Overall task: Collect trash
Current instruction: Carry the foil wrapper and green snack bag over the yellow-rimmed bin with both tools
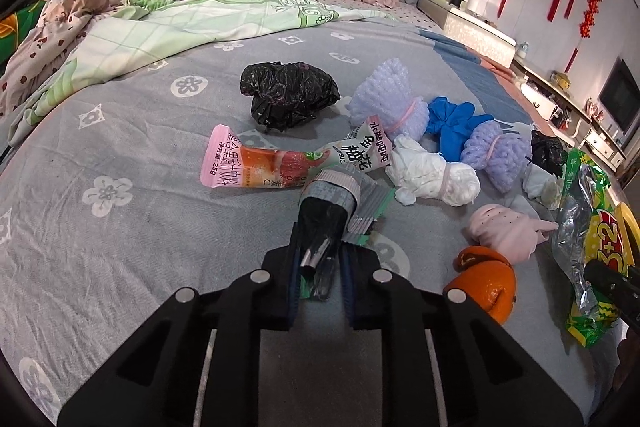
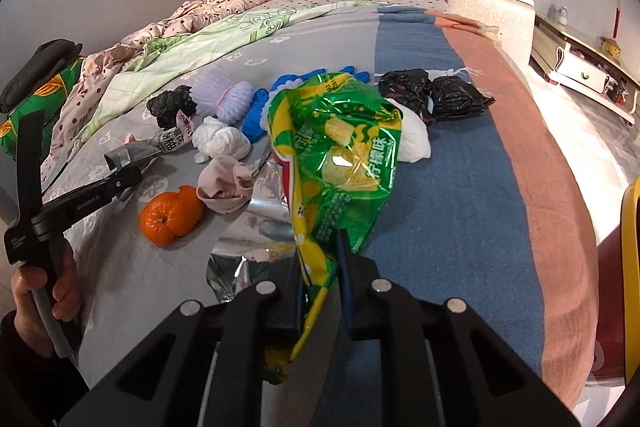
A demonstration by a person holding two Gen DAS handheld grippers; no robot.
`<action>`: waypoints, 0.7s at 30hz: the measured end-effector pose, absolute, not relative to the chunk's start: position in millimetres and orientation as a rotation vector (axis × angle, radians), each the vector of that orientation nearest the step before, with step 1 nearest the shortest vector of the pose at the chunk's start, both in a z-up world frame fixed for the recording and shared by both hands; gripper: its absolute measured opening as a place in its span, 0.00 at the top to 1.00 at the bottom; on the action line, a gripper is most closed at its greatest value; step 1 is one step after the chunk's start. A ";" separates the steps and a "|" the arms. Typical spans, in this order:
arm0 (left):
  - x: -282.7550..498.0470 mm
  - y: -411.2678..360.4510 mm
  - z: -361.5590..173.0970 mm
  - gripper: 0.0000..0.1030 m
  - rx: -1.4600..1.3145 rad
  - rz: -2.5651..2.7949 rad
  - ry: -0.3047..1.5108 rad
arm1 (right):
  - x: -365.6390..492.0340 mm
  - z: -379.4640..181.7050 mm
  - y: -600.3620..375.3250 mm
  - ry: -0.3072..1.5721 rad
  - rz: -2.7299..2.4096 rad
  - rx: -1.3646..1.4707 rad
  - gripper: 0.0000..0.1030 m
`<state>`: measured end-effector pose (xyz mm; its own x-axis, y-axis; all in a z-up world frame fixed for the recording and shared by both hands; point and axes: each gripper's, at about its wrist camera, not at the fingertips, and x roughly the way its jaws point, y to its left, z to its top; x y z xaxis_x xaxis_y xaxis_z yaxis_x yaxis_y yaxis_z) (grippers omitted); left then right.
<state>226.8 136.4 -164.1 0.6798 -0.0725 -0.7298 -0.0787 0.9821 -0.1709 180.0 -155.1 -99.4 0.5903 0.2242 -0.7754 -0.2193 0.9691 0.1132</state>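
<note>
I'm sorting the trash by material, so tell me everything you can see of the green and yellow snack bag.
The green and yellow snack bag is a crinkled, glossy foil-type wrapper printed with lemon-yellow patches, pictures of ridged chips and Chinese text. It is torn open, showing a silver lining. The right hand-held gripper is shut on its lower edge, holding it upright over the bed's grey and blue cover. The silver part spreads towards a pink cloth and an orange.
</note>
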 end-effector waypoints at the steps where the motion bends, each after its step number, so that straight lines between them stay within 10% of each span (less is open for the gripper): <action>1: 225.2 136.1 -162.4 0.85 -0.195 0.001 0.822 | 177.8 -96.7 -156.6 0.895 0.260 0.009 0.89; 21: 165.7 111.8 -65.5 0.85 -0.159 -0.044 0.663 | 107.7 -3.4 -199.4 0.740 0.342 0.116 0.89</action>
